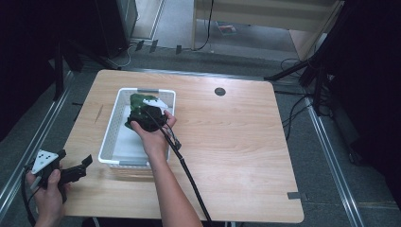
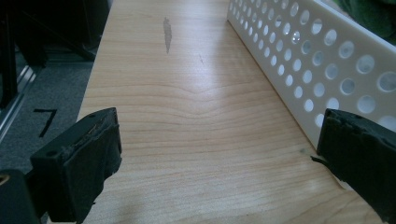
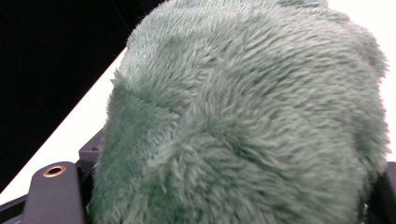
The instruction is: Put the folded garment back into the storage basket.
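High view, right gripper [image 1: 144,115]: held over the white perforated basket [image 1: 112,127], jaws pinched on a green plush toy [image 1: 141,100] that sticks out toward 12 o'clock.
High view, toy's place: inside the basket, at its far end, left of the table's [image 1: 236,142] centre.
High view, left gripper [image 1: 81,166]: at the table's 8 o'clock corner, apart from the basket, jaws spread with nothing between them.
Left gripper view, jaws: wide apart at 7 and 4 o'clock above bare wood.
Left gripper view, basket [image 2: 327,60]: its holed wall runs from 12 to 4 o'clock, just beside the right-hand jaw.
Right gripper view, toy [image 3: 243,121]: green fur pressed between the jaws; white basket floor [image 3: 70,130] at 9 o'clock.
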`<action>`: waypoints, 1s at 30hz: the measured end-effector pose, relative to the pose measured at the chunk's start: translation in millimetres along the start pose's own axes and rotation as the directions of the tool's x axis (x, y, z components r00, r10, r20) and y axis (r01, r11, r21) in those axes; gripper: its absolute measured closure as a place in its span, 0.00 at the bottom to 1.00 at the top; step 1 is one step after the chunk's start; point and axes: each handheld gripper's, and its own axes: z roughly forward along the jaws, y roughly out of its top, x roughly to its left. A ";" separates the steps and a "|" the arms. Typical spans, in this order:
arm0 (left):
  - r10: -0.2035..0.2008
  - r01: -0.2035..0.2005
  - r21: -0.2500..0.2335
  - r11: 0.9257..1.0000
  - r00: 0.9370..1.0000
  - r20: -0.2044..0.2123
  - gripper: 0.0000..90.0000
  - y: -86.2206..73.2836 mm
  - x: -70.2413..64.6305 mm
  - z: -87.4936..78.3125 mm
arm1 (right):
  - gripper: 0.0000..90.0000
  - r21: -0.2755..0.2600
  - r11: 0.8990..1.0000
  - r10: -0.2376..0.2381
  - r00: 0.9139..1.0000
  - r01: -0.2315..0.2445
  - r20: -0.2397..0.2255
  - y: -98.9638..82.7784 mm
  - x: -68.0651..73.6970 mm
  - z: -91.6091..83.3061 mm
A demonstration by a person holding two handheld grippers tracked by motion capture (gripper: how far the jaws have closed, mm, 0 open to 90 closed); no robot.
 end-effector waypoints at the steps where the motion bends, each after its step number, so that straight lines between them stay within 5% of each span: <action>1: -0.001 0.001 -0.001 1.000 1.000 0.000 0.01 0.0 -0.2 0.1 | 0.22 0.022 1.000 0.008 1.000 -0.008 -0.004 -1.4 0.3 3.4; 17: -0.002 0.002 -0.001 1.000 1.000 0.000 0.01 0.0 0.2 0.0 | 0.20 0.146 0.989 0.019 1.000 -0.019 0.001 -8.4 2.8 19.2; 30: -0.002 0.002 -0.001 1.000 1.000 0.001 0.01 0.0 0.2 -0.1 | 0.14 0.185 0.982 0.031 1.000 -0.031 0.004 -8.1 1.7 20.2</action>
